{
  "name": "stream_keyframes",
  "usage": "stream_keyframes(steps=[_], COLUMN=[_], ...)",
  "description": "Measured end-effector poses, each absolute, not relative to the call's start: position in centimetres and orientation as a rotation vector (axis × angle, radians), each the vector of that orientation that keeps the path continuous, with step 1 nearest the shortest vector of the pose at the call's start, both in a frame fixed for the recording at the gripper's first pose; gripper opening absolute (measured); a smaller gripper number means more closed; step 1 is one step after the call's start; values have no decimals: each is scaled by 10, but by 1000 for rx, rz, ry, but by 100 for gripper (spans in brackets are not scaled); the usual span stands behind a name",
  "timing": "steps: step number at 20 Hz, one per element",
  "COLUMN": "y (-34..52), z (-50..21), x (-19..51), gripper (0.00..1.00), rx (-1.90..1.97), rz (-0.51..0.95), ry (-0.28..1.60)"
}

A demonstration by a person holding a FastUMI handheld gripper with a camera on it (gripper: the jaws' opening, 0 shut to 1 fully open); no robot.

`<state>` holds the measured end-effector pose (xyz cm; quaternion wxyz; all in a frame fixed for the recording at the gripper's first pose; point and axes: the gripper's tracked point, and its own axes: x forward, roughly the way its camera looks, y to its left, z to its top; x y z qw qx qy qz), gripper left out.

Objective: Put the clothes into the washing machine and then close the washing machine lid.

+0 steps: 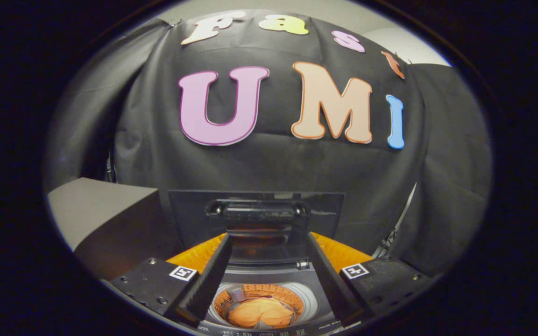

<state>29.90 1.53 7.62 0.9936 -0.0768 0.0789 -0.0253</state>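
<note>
The tool (262, 298) is released; its two fingers (203, 284) stand spread apart and grip nothing; each finger carries one square marker tag on its base block, two tags in total. Between the fingers, and below their tips, lies the open drum (259, 298) of one washing machine (311, 284); the drum mouth is round, with a perforated inner wall visible along its far side. Inside the drum rests one orange garment (259, 311), bunched at the bottom; it is apart from both fingers. At the far-left part of the drum wall sits one small pale object (237, 294), possibly a fitted part of the drum; the view is too small to tell. Just ahead of the fingertips the washing machine lid (257, 217) stands raised and upright behind the drum opening; one dark handle bar runs across its upper part. To either side of the lid, beyond the fingers, an orange surface (339, 252) shows under the machine; whether this is cloth or a mat cannot be told. To the left of the machine stands one grey box-shaped unit (96, 210) with a flat pale top. Beyond everything hangs the booth's black cloth wall (273, 163).
</note>
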Motion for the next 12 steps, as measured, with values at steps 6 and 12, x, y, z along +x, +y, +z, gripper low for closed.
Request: stream_keyframes(steps=[6, 12], y=[31, 36], z=[110, 128], x=[312, 352], gripper=[97, 97], rx=[-146, -196], rz=[1, -10], ry=[97, 41])
